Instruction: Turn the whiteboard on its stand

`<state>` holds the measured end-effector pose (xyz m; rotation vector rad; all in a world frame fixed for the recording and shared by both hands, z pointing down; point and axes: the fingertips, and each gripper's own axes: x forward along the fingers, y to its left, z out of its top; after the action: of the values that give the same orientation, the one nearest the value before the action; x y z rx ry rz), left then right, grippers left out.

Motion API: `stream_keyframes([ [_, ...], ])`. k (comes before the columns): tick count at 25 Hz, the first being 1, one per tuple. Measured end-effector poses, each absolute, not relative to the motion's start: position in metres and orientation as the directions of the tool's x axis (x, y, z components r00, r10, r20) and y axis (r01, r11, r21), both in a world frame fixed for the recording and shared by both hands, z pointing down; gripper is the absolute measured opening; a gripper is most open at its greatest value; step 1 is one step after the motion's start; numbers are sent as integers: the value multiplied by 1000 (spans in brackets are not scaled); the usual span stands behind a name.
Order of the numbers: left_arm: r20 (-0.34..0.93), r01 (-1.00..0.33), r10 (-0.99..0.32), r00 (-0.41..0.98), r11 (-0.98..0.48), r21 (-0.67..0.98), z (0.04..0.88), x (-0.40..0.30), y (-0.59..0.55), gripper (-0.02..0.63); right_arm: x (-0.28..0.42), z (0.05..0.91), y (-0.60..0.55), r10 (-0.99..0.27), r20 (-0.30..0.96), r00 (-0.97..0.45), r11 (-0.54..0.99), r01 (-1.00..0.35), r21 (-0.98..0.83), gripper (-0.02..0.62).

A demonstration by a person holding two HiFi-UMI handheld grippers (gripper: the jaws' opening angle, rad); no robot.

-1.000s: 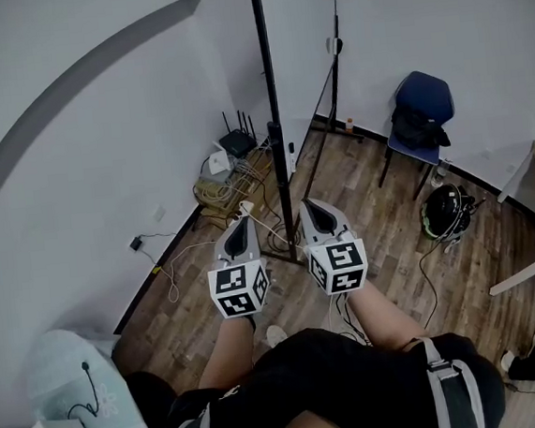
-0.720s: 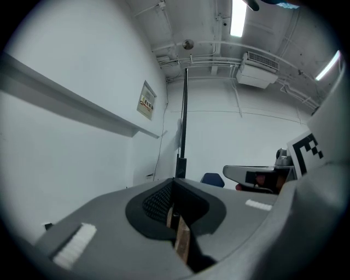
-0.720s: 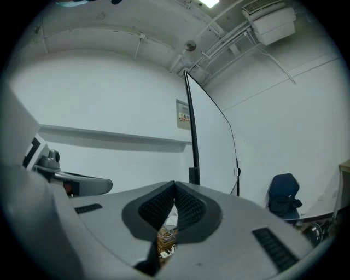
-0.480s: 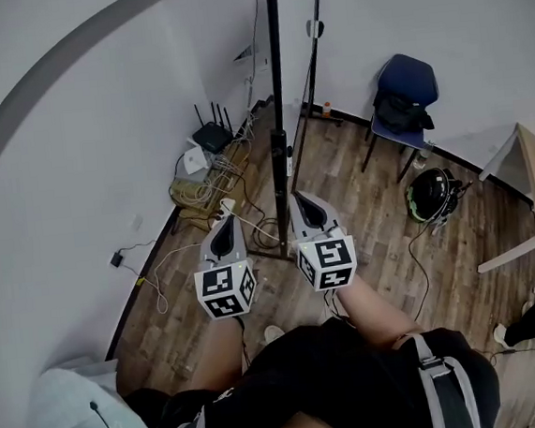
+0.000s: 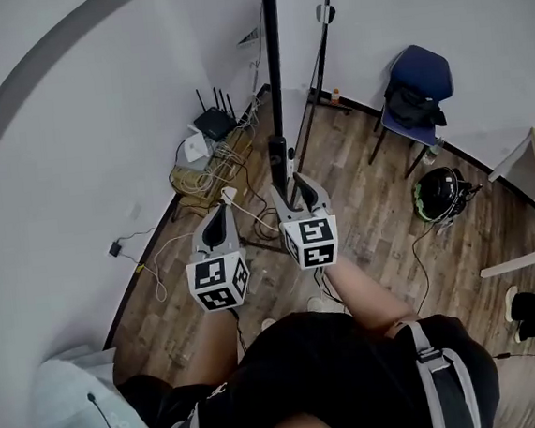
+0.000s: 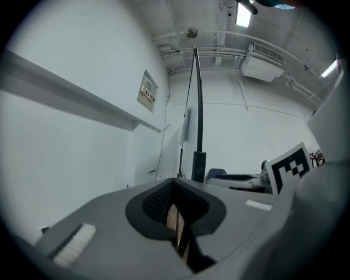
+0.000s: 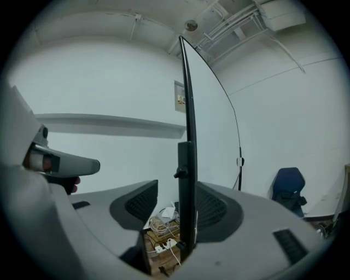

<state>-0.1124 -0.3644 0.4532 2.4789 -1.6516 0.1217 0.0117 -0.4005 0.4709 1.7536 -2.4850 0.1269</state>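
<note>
- Left gripper, lower centre-left of the head view: jaws pressed together on nothing, hanging apart from the board.
- Whiteboard: seen edge-on as a dark upright running from top centre down to mid-frame.
- Right gripper, just below it: jaws opening, with the board's edge between them and not yet pinched.
- Step, as I judge it: taking hold. Next: close on the edge, then swing it about the stand.
</note>
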Motion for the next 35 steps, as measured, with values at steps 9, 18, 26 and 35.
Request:
stream_keyframes([
  [9, 196, -947, -926, 322, -309, 92, 465, -124, -372, 8, 19, 500, -454, -912, 207, -354, 353, -935, -41, 198],
  [18, 208, -959, -937, 282, -276, 58, 470, -135, -366, 9, 8, 507, -467, -909, 236, -345, 354, -935, -3, 155],
  [26, 216, -963, -939, 268, -261, 58, 474, -139, -360, 9, 4, 507, -466, -904, 241, -352, 360, -933, -14, 153],
  [35, 221, -973, -948, 231, -221, 69, 472, -154, -354, 8, -9, 505, -463, -875, 271, -402, 413, -911, -19, 149],
])
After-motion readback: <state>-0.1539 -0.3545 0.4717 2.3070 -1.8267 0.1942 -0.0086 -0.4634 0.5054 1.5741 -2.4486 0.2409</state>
